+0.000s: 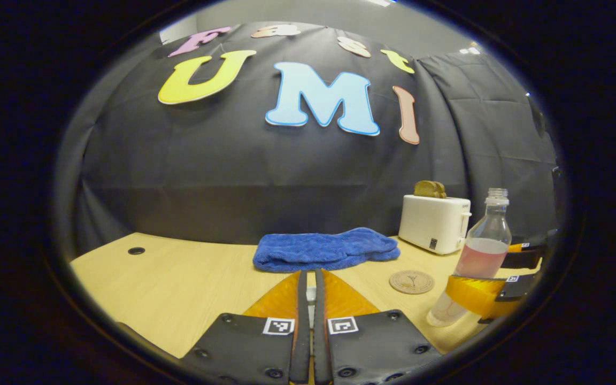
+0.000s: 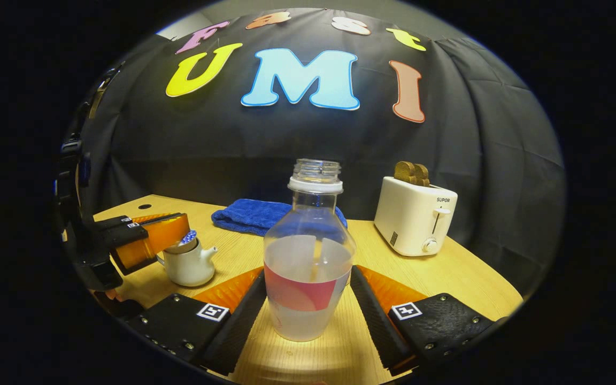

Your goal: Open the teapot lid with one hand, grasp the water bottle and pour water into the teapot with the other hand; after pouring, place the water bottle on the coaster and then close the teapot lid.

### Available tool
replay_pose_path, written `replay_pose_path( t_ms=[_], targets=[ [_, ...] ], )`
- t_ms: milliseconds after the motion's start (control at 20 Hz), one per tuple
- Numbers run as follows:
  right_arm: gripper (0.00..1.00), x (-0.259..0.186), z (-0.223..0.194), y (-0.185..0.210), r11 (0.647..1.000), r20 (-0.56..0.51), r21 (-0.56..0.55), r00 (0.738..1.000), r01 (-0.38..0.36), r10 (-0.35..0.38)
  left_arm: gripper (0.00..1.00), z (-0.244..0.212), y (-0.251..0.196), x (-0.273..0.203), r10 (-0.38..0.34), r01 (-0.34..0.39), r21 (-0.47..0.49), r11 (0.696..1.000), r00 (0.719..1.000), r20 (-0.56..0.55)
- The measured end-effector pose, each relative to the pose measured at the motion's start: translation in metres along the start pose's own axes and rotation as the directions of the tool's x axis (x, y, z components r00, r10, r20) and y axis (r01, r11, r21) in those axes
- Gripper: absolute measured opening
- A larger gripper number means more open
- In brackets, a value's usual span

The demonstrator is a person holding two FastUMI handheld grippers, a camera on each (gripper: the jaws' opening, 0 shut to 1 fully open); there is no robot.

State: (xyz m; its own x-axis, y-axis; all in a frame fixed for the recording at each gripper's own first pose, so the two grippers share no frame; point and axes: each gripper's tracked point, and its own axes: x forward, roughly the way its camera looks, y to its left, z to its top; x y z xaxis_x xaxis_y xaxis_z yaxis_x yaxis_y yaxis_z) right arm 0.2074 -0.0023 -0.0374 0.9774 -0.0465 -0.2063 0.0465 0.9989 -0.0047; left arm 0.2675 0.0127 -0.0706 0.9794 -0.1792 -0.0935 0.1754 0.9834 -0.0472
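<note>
Right claw [image 2: 308, 299] pinching clear uncapped plastic water bottle [image 2: 308, 256], upright above pale wooden tabletop [image 2: 447, 278]. Left claw [image 1: 310, 299] pressed nearly together, gripping lid knob over small white ceramic teapot [image 2: 190, 264]. Round cork coaster [image 1: 411, 281] beside bottle, apart.

Before you, on the wooden bench [image 2: 447, 278]: a folded blue towel [image 2: 252, 214] near the back edge; to its right a white toaster [image 2: 415, 216] holding two brown bread slices [image 2: 410, 172], upright in its slots.
</note>
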Motion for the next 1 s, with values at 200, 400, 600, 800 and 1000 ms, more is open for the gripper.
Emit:
replay_pose_path(
  t_ms=[200, 400, 600, 800, 1000],
  targets=[
    [0.95, 0.000, 0.001, 0.000, 1.000, 0.015, -0.004, 1.000, 0.004, -0.004, 0.12, 0.015, 0.005, -0.010, 0.001, -0.001, -0.021, 1.000, 0.999, 0.033],
    [0.95, -0.001, 0.000, -0.001, 1.000, 0.022, 0.006, 1.000, -0.001, 0.001, 0.12, 0.034, 0.014, -0.022, 0.005, -0.004, -0.016, 1.000, 0.998, 0.070],
    [0.95, 0.000, -0.005, 0.002, 1.000, 0.009, 0.023, 1.000, -0.015, 0.014, 0.12, 0.035, 0.046, -0.032, 0.057, -0.057, 0.006, 0.998, 0.996, 0.064],
    [0.95, 0.002, -0.010, 0.002, 0.999, -0.003, 0.040, 1.000, -0.017, 0.017, 0.12, 0.022, 0.090, -0.048, 0.121, -0.121, -0.009, 0.993, 0.992, 0.038],
    [0.95, 0.005, -0.017, 0.004, 0.998, -0.018, 0.053, 1.000, -0.021, 0.022, 0.09, 0.019, 0.128, -0.059, 0.177, -0.177, -0.003, 0.984, 0.983, 0.043]
  ],
)
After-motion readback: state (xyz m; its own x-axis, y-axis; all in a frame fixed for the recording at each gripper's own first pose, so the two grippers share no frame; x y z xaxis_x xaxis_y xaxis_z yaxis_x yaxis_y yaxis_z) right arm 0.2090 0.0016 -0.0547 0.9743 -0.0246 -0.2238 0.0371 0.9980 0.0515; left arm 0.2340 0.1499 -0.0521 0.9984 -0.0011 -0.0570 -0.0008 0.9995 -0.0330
